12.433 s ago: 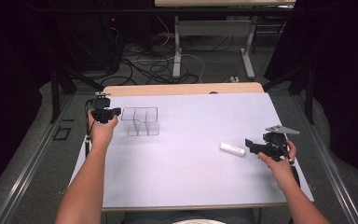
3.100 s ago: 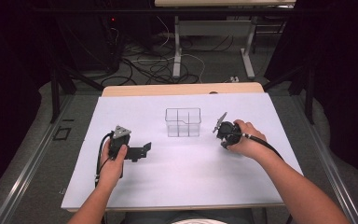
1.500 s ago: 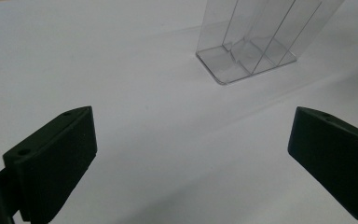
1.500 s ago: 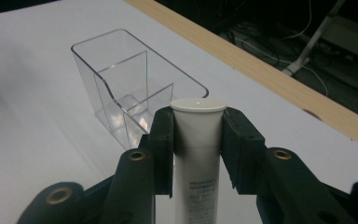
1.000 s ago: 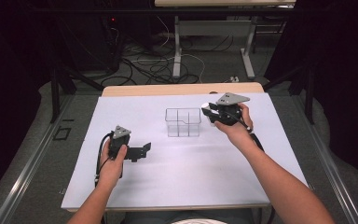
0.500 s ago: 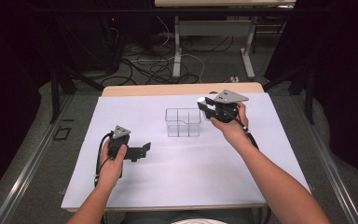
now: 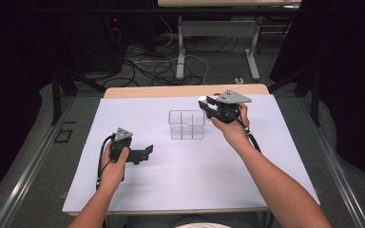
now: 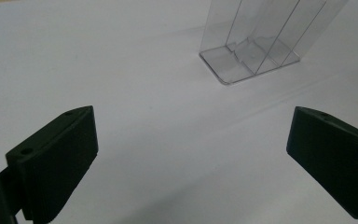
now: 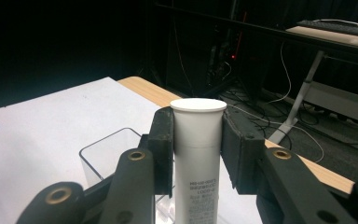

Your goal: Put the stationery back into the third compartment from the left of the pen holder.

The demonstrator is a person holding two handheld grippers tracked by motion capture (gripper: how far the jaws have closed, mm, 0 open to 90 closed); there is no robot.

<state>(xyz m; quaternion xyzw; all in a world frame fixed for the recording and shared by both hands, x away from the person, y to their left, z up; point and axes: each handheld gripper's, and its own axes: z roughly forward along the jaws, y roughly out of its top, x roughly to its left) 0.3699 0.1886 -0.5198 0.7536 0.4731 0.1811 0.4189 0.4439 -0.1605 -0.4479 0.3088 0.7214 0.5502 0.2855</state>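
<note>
The right gripper (image 7: 208,105) is clamped on a white tube (image 9: 198,154); both pads press its sides just below the cap, and the tube stands upright between them. In the high view the tube's cap (image 7: 202,99) sits above the right rear corner of the clear box (image 7: 186,124), not inside it. The box is a transparent divided holder standing on the white table (image 7: 180,185), near its far middle. Through the right gripper view, the box rim (image 9: 103,148) lies below and to the left of the tube.

The left gripper (image 7: 142,153) rests low over the table, well apart from the box, jaws spread wide with nothing between them. In the left gripper view, the box base (image 8: 247,58) lies ahead of the open jaws.
</note>
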